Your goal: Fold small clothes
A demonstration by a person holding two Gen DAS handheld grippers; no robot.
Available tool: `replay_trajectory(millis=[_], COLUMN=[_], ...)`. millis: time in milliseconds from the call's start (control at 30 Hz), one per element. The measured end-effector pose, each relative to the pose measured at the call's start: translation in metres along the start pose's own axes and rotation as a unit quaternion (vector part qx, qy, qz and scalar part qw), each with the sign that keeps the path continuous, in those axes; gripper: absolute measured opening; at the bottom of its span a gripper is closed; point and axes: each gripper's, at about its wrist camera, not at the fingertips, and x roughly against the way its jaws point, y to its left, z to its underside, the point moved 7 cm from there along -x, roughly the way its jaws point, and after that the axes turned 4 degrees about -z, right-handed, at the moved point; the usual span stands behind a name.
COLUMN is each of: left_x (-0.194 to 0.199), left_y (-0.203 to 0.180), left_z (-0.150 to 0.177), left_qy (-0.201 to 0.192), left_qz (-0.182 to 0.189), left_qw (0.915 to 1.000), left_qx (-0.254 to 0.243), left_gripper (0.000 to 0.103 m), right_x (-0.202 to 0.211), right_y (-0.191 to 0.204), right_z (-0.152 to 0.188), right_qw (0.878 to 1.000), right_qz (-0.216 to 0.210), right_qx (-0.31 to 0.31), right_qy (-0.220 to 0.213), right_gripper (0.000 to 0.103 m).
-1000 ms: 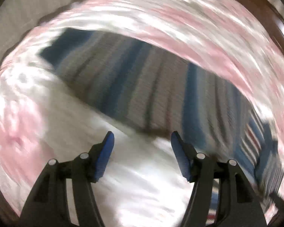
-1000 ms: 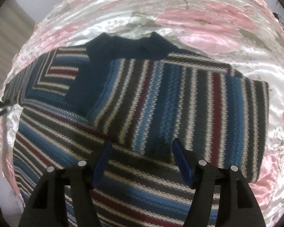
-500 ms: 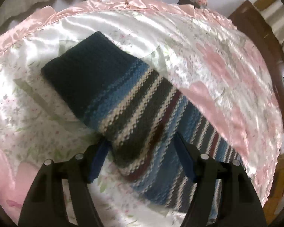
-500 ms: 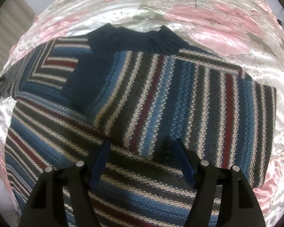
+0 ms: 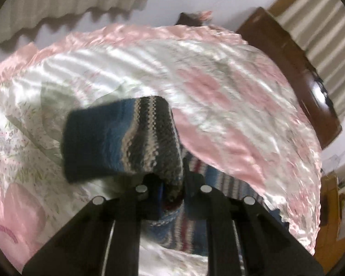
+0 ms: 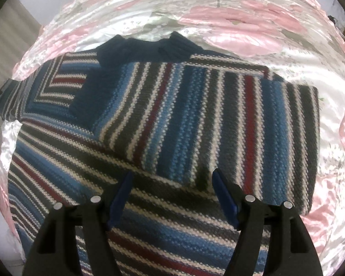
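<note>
The left gripper [image 5: 171, 187] has its jaws clenched on the sleeve [image 5: 122, 138] of a striped knit sweater [image 6: 195, 119], gripping it a little way behind the dark cuff, so that the cuff end stands lifted and curls forward over the jaws, clear of the bedspread [image 5: 230, 87]. The right gripper [image 6: 172, 193] hovers with its jaws released and nothing between them, low over the body of the sweater, which lies flat on the satin floral bedspread with the other sleeve already laid across the chest. The step in hand looks like carrying this second sleeve inward over the body; to do it well, the sleeve should be kept taut enough that it lands straight and flat, its edge square with the side of the garment, and let go only once the cuff is resting on the knit. The right gripper could press down on the body to stop it sliding on the slick satin. The left view is smeared by motion, so the stripes and the exact bite of the jaws are hard to read, and the shoulder seam sits hidden beneath the gripper. In the right view the hem is cut off at the lower edge. Beyond the bed, a wooden headboard [image 5: 287, 53] and curtains [image 5: 57, 11] show.
</note>
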Motion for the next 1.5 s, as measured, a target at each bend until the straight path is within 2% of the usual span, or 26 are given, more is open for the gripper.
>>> replay_trajectory(millis=[167,333,633,900,1033,1133,1233,1267,1333,1367,1433,1500], left_x=[0.014,0.012,0.005,-0.007,-0.024,-0.050,-0.065,-0.067,-0.057,-0.049,-0.023,-0.005], left_y=[-0.057,-0.114,-0.217,-0.282,-0.301,-0.303,-0.297,-0.292,-0.281,-0.276,-0.262,-0.247], left_z=[0.020,0.053,0.140,0.205,0.236,0.267,0.290,0.297,0.298,0.296,0.287,0.275], left_qy=[-0.008,0.000,0.035,0.059,0.082,0.123,0.169,0.187,0.195,0.195,0.190,0.175], left_qz=[0.015,0.045,0.124,0.164,0.161,0.140,0.127,0.115,0.115,0.120,0.132,0.141], left_qw=[0.9982,0.9941,0.9816,0.9703,0.9661,0.9601,0.9513,0.9476,0.9433,0.9419,0.9398,0.9413], left_qx=[-0.057,-0.099,-0.141,-0.168,-0.184,-0.209,-0.225,-0.232,-0.242,-0.246,-0.251,-0.252], left_gripper=[0.012,0.012,0.012,0.012,0.013,0.020,0.038,0.040,0.042,0.047,0.075,0.078], right_x=[0.005,0.009,0.009,0.006,0.006,0.004,0.001,0.001,-0.001,-0.001,0.000,0.003], right_y=[-0.006,-0.021,-0.055,-0.060,-0.060,-0.061,-0.060,-0.060,-0.060,-0.060,-0.060,-0.058], right_z=[0.005,0.008,0.012,0.014,0.015,0.016,0.016,0.016,0.015,0.015,0.014,0.011], right_qw=[1.000,1.000,0.999,0.999,0.998,0.998,0.999,0.999,0.999,0.999,0.999,0.998], right_qz=[-0.004,0.005,0.005,-0.008,-0.012,-0.013,-0.010,-0.009,-0.005,-0.004,-0.004,-0.006], right_qx=[-0.005,-0.015,-0.045,-0.051,-0.053,-0.056,-0.054,-0.051,-0.045,-0.044,-0.047,-0.055], right_qy=[-0.004,-0.007,-0.008,-0.014,-0.014,-0.011,-0.004,0.000,0.005,0.007,0.008,0.004], right_gripper=[0.072,0.072,0.072,0.073,0.073,0.074,0.075,0.075,0.075,0.075,0.075,0.075])
